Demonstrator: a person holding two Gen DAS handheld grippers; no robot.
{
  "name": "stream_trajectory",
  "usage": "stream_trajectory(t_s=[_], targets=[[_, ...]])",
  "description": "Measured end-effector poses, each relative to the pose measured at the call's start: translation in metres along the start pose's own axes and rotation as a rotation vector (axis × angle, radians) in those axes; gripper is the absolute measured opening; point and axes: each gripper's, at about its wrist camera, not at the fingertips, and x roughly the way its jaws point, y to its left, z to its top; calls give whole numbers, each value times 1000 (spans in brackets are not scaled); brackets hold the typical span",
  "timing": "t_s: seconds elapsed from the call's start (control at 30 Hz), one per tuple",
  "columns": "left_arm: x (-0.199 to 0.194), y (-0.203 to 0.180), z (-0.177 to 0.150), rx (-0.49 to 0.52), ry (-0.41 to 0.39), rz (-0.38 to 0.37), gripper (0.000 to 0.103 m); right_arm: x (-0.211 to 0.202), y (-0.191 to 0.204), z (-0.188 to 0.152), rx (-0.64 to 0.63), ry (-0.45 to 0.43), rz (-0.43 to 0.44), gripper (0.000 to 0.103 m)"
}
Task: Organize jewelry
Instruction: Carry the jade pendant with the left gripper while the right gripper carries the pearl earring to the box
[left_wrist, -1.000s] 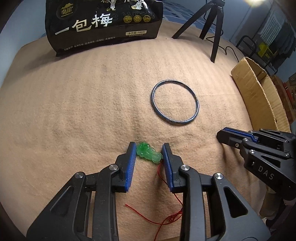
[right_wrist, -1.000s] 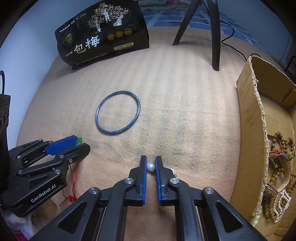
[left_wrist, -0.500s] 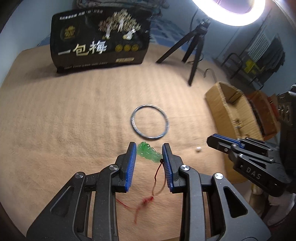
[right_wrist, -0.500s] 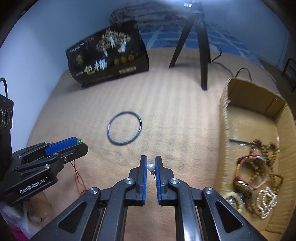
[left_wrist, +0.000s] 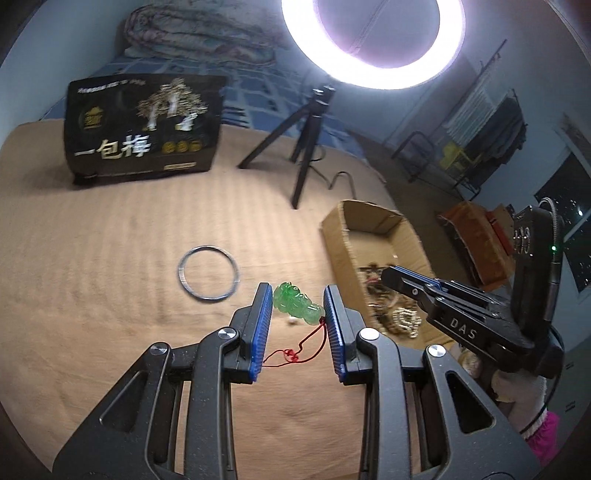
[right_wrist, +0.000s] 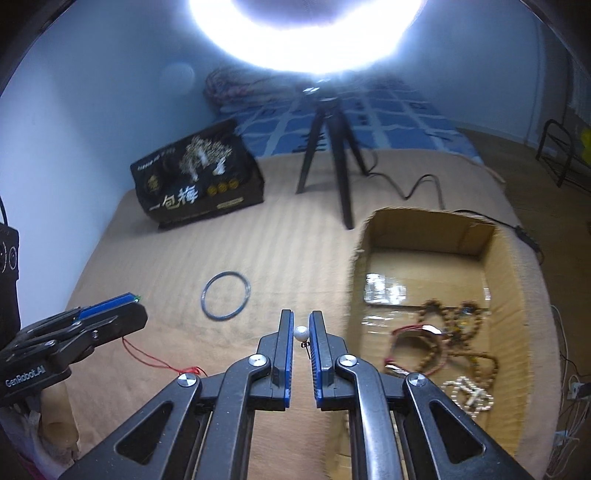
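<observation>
Above the tan ribbed blanket (left_wrist: 110, 295), the left gripper (left_wrist: 298, 306) clamps a carved green jade pendant (left_wrist: 295, 303), its red cord (left_wrist: 306, 347) dangling, while the right gripper (right_wrist: 301, 334) pinches a white pearl earring (right_wrist: 301, 333). The open cardboard box (right_wrist: 506, 295) of beaded jewelry sits at two o'clock from the right gripper. Carry both pieces over the rim before releasing, minding the trailing cord. A blue bangle (right_wrist: 226, 294) lies at eleven o'clock.

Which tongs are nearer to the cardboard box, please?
Right. The right tongs, holding a pearl, sit beside the box wall; the left tongs, holding the green pendant, are farther out over the blanket.
</observation>
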Motion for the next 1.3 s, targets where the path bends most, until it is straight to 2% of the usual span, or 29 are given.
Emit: stream_trajectory(t_s=[0.47, 0.97, 1.1, 1.3], targets=[[14, -66, 6, 29, 1, -120, 28, -38, -71, -2, 100, -55, -49, 6], [47, -122, 22, 23, 22, -259, 28, -25, -112, 12, 150, -65, -62, 6], [59, -125, 19, 28, 31, -252, 28, -18, -124, 13, 162, -60, -76, 6], [89, -117, 9, 36, 89, -190, 28, -3, -143, 14, 197, -41, -78, 6]])
